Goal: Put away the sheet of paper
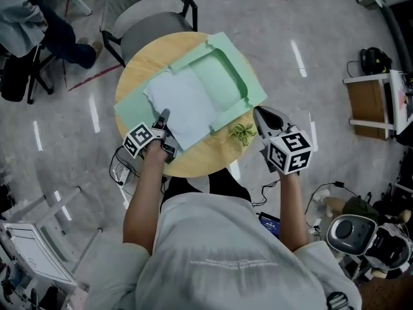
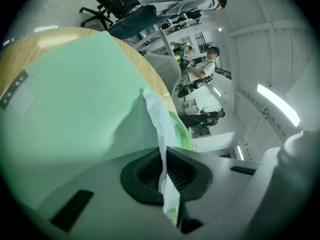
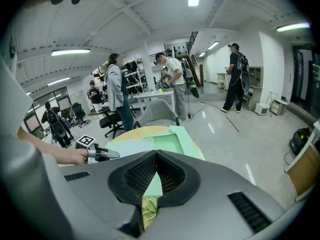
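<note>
The sheet of paper lies across the middle of an open green folder, partly over its left flap and partly over its shallow tray. Its long axis runs slantwise, roughly in line with the folder's fold, with one short end toward the far side of the folder and the other toward the near side. The surface is slightly rumpled, and the near-left long edge is raised off the flap.

That raised edge is pinched in the left gripper, whose jaws are clamped on the paper. In the left gripper view the sheet stands edge-on between the ribbed pads and runs on over the folder.

The folder rests on a round wooden desk, which shows on all sides of it. A small crumpled yellow-green thing lies on the desk just beside the folder's near-right corner. The right gripper hovers by that same corner with its jaws together and holds nothing. Beyond the folder's far side a grey chair stands at the desk.
</note>
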A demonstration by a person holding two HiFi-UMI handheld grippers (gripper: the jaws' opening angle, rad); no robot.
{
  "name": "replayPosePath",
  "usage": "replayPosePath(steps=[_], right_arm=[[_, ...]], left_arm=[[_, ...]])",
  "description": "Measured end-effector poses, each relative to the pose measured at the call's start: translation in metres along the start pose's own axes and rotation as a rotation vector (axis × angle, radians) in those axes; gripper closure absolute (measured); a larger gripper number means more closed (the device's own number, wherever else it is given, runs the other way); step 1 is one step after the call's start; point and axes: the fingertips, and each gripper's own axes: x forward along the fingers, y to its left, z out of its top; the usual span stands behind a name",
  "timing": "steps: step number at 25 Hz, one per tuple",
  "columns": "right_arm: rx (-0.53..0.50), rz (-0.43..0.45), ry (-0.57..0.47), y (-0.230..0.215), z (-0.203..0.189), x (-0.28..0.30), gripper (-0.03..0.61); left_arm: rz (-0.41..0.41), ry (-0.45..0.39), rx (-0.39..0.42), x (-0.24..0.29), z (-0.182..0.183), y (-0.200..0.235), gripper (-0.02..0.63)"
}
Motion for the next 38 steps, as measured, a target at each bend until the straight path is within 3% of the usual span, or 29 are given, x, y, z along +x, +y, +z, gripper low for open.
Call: replayPosePath(steps=[17,38], right_arm=[[-0.006,0.032,0.004,-0.041,0.022,0.024,0.551],[0.051,-0.015,0.044,-0.094,0.003,0.020,0.550]], left_arm=[[0.031,-0.009,-0.025,0.040,-0.013,-0.020,0.595],[0.012,0.028,-0.012,0.123,-0.036,-0.063,0.594]])
